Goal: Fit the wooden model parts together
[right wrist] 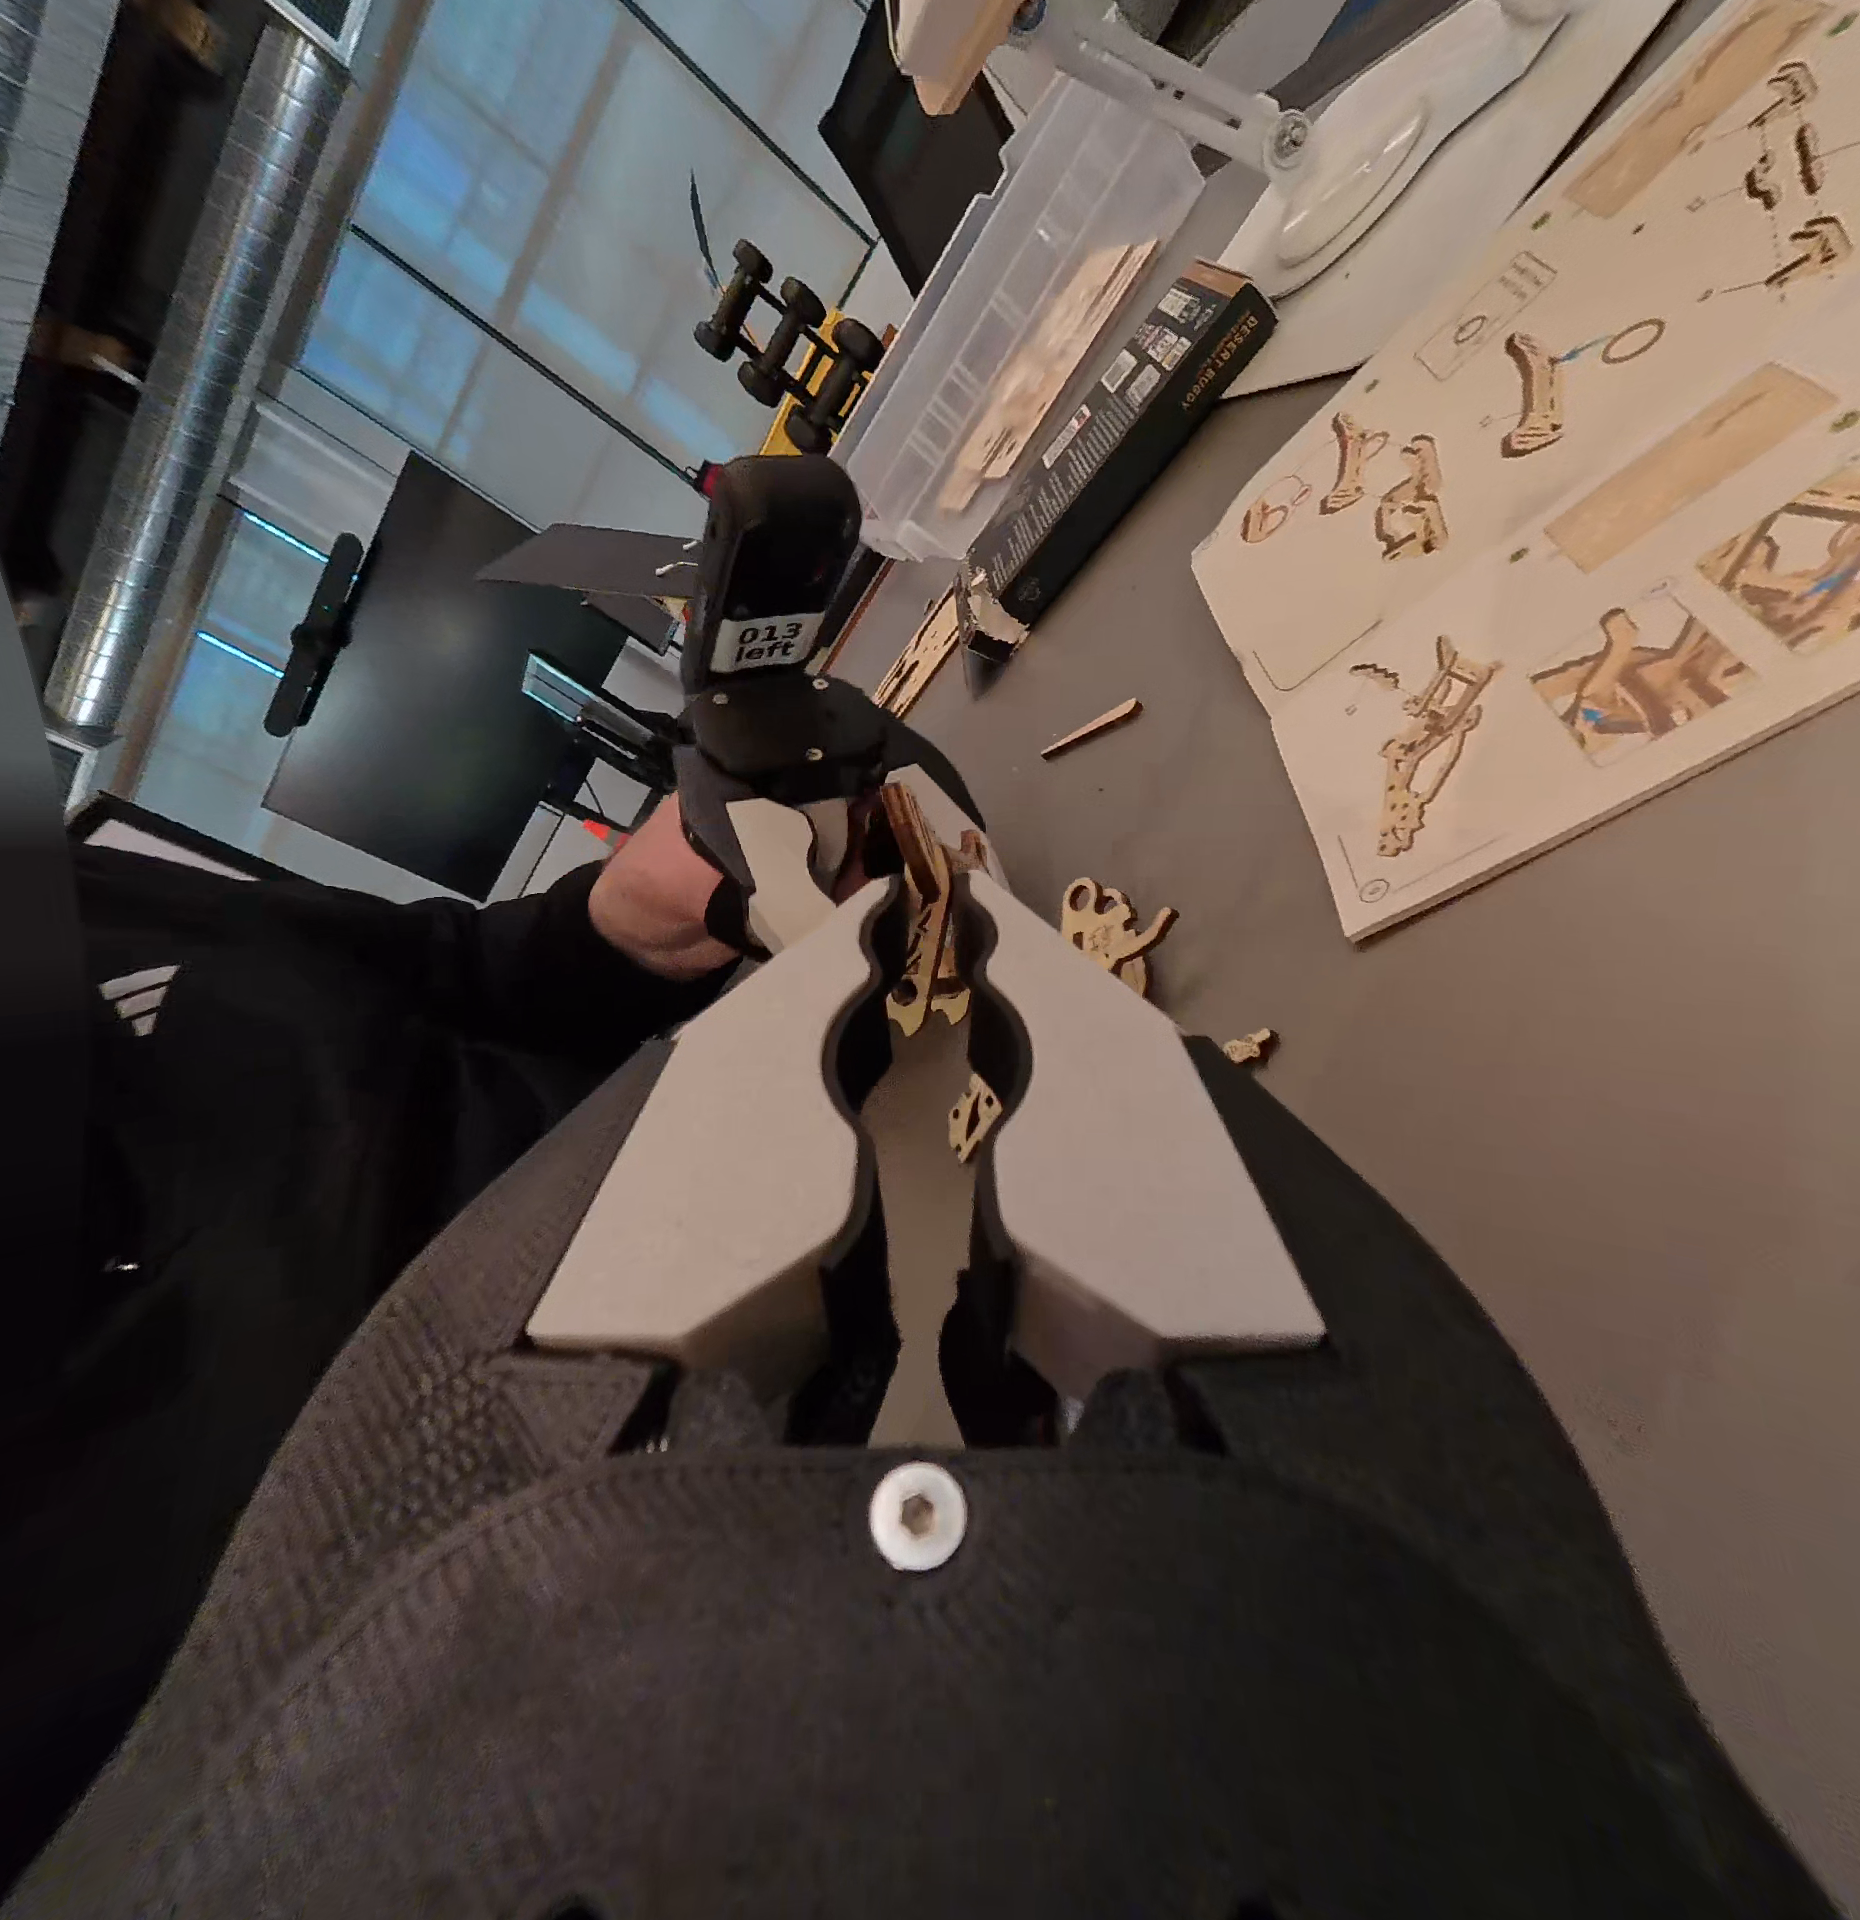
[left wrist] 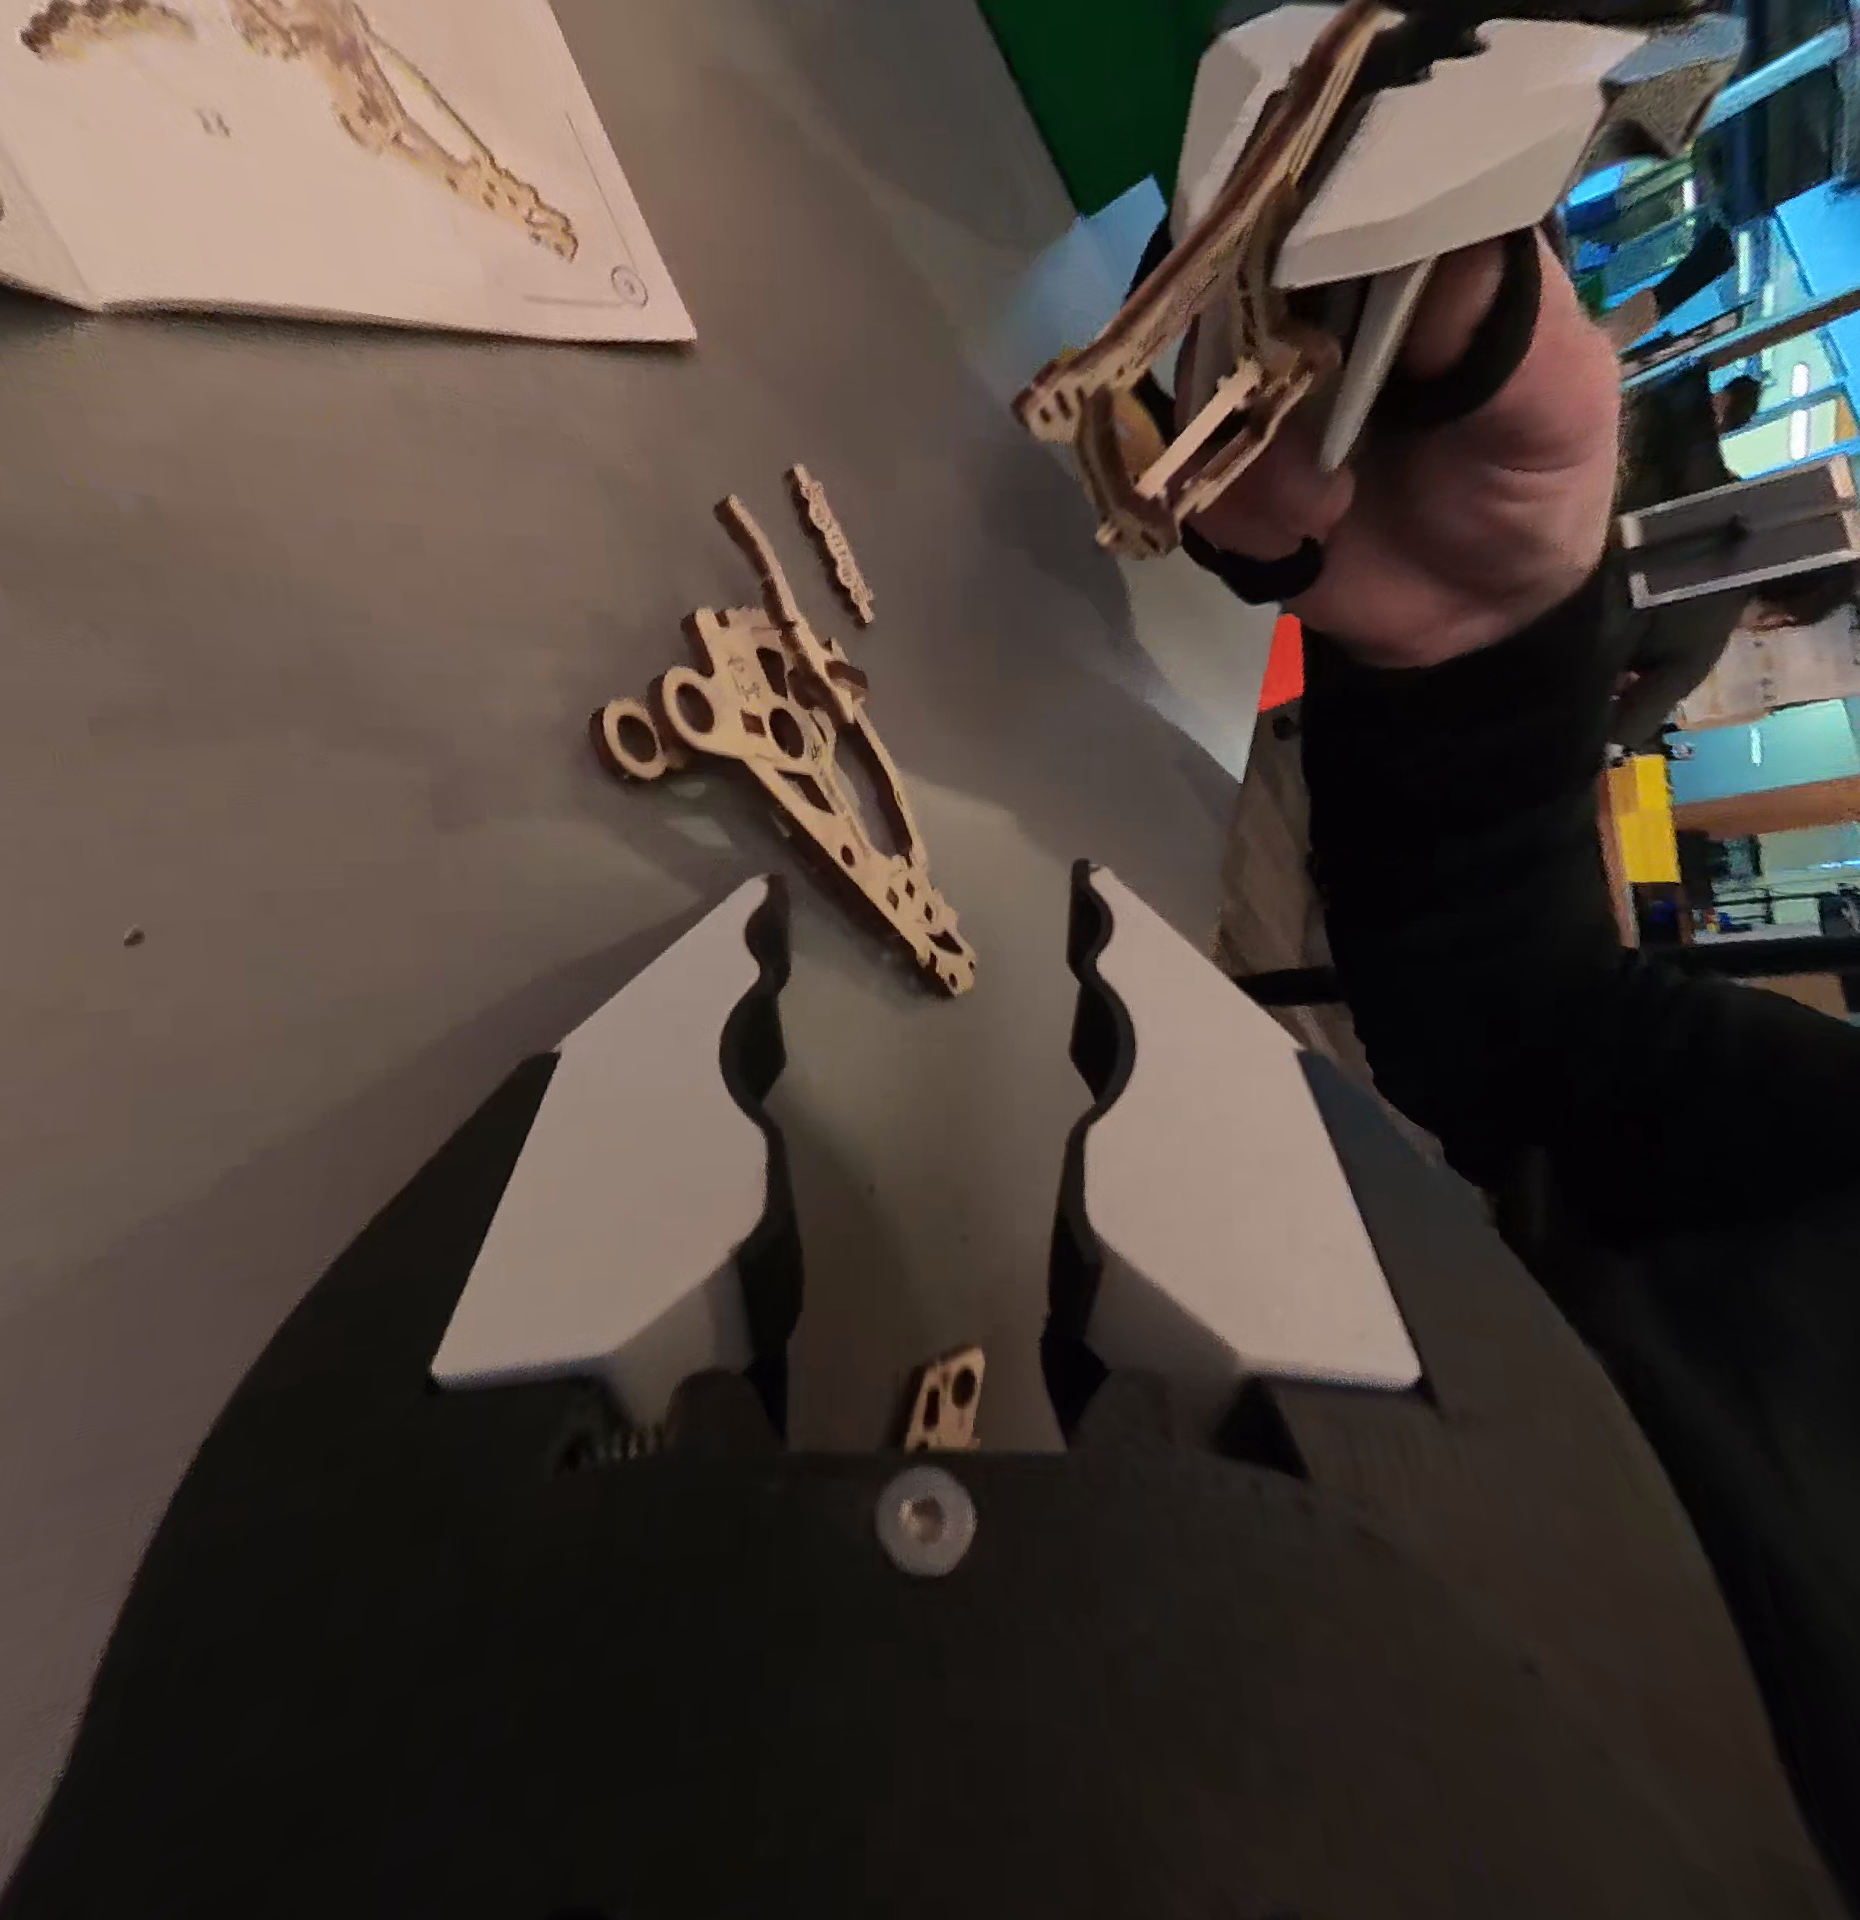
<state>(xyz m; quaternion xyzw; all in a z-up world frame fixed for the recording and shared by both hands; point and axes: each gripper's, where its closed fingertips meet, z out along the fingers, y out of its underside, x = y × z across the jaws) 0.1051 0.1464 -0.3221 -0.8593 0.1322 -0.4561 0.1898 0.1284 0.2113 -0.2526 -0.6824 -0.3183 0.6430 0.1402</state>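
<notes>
My left gripper (left wrist: pixel 928 888) is open and empty, low over the grey table (left wrist: pixel 282 727). A flat wooden frame part (left wrist: pixel 801 769) with round holes lies just ahead of its tips, its narrow end between them. Two thin wooden strips (left wrist: pixel 832 545) lie beyond it. A small wooden piece (left wrist: pixel 947 1397) shows near the finger bases. My right gripper (right wrist: pixel 934 899) is shut on a wooden model assembly (right wrist: pixel 926 940). The left wrist view shows this assembly (left wrist: pixel 1165 395) held in the air at the upper right, above the table.
An instruction sheet (right wrist: pixel 1580 520) lies on the table, also in the left wrist view (left wrist: pixel 334 156). A black box (right wrist: pixel 1113 447), a clear plastic bin (right wrist: pixel 1030 301) and a loose stick (right wrist: pixel 1092 727) lie farther off. More flat parts (right wrist: pixel 1113 925) lie beside the fingers. The table edge (left wrist: pixel 1165 675) runs close on the right. Tip to tip, the grippers are about 10 cm apart. The small wooden piece (left wrist: pixel 947 1397) sits 11 cm or so from the ends of my left fingers.
</notes>
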